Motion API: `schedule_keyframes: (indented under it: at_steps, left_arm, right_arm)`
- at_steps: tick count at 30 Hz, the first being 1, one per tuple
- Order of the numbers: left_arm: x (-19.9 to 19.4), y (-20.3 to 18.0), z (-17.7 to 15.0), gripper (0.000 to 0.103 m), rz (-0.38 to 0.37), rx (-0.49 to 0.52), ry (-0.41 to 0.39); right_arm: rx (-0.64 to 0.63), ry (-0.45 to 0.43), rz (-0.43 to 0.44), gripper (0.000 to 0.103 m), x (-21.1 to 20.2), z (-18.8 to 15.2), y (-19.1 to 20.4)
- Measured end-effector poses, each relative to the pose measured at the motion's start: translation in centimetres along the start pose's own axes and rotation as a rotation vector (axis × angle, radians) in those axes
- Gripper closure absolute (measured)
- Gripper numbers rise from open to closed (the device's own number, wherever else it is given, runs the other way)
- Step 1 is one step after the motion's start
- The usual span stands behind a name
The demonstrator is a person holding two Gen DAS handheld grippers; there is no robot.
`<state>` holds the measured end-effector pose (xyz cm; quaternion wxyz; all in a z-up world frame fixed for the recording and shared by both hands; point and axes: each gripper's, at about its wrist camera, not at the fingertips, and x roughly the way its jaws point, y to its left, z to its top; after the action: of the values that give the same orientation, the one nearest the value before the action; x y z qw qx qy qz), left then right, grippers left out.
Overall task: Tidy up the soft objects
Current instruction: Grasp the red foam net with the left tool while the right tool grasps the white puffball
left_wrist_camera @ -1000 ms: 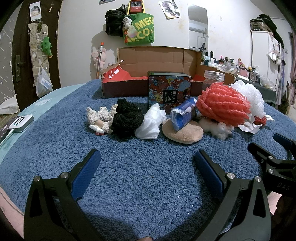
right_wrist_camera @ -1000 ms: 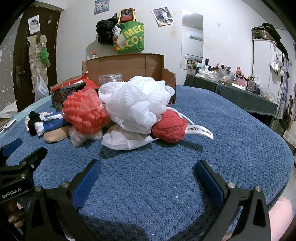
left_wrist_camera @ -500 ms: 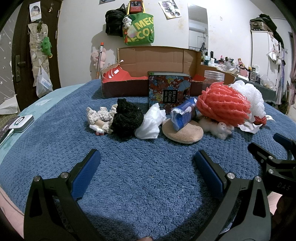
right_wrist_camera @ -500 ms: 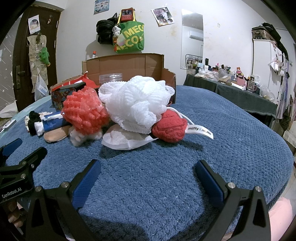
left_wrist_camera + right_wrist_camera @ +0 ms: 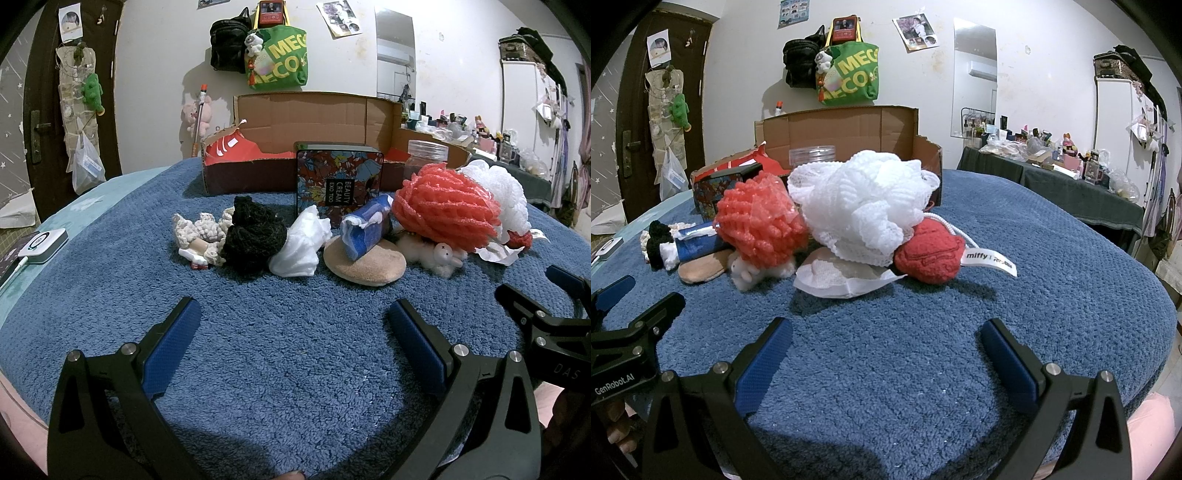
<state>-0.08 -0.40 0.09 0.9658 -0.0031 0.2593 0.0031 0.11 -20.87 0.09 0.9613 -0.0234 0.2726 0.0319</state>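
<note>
A: Jaws?
B: Left gripper (image 5: 294, 319) and right gripper (image 5: 886, 338), bottom of frame: both spread wide, holding nothing, above blue blanket (image 5: 295, 369).
A: Soft objects?
B: Frame centre; red mesh puff (image 5: 761, 225) touching white puff (image 5: 864, 203).

The flowery tin box (image 5: 339, 183) has a black label that says "BEAUTY CREAM EXO TOO" (the words run sideways). The green tote bag (image 5: 281, 61) on the wall shows big yellow letters, "MEG" over "ECO". A white tag (image 5: 988, 263) on the red plush toy (image 5: 930, 254) says "miffy". The left gripper's black body (image 5: 614, 384) says "GenRobot.AI". The right gripper's body (image 5: 564, 369) shows "DAS".
</note>
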Motion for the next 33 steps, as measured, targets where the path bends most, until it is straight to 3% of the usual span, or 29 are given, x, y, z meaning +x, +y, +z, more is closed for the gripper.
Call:
schedule_keyframes:
  at_steps: [13,19,25,33]
  left_arm:
    - [0.0,0.0,0.0,0.000,-0.001,-0.002,0.001]
    - [-0.2,-0.2,0.0,0.000,-0.014,0.007,-0.003]
    - [-0.9,-0.2,1.6,0.000,-0.040,0.015,-0.031]
    - [-1.6,-2.4,4.8,0.000,-0.122,0.083,-0.069]
  right_arm:
    - [0.000,0.002,0.003,0.000,-0.3,0.3,0.2]
    - [0.017,-0.001,0.052,0.000,-0.3,0.0,-1.1]
    - [0.031,-0.060,0.079,0.000,-1.8,2.1,-2.2]
    - [-0.001,-0.103,0.228,0.000,-2.1,6.0,-3.9]
